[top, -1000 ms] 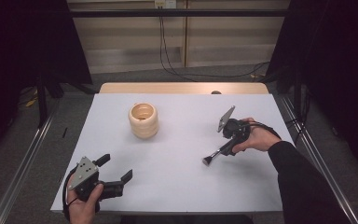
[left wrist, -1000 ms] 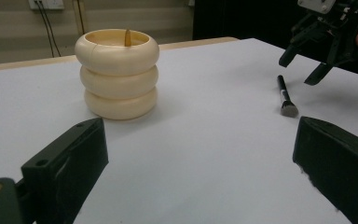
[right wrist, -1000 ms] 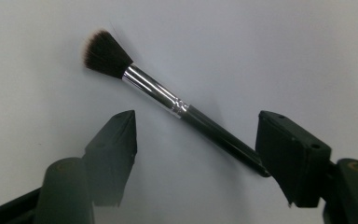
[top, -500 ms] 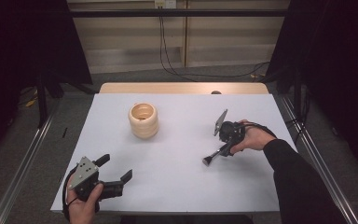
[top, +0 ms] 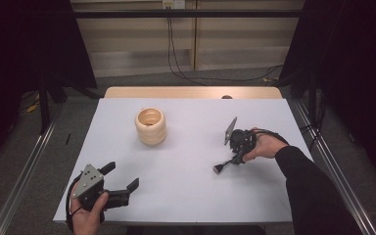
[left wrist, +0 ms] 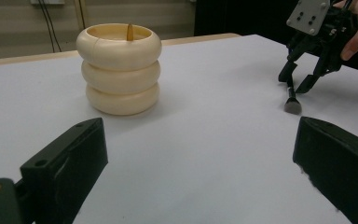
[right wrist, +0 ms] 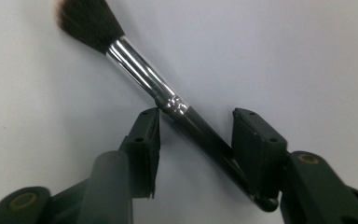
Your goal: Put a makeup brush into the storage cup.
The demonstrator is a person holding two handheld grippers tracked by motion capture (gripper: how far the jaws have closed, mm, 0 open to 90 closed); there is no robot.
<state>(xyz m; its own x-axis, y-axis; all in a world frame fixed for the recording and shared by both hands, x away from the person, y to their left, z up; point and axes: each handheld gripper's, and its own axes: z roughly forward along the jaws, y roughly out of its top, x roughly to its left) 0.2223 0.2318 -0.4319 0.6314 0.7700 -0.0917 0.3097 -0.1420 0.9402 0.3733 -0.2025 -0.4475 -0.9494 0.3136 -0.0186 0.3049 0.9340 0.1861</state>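
- Near the front-left corner of the white table [top: 186, 186], the left gripper [top: 123, 178] rested low in the person's left hand [top: 85, 218], its black jaws spread wide with nothing between them.
- Toward the right edge, at mid-depth, the right gripper [top: 223, 165] was tipped down over a black-handled makeup brush with a silver ferrule and dark bristles [right wrist: 144, 74], which lay flat on the surface.
- In the right gripper view, the handle ran slantwise across the gap between the two jaws; they had just been closing around it, but the pads did not yet seem to press on it, though the far end of the handle was partly hidden behind one jaw.
- The bristle tip [left wrist: 292, 106] pointed toward the front edge.
- Farther back, left of centre, stood a cream-coloured holder shaped like three stacked rings [top: 151, 126], upright and well apart from both grippers.
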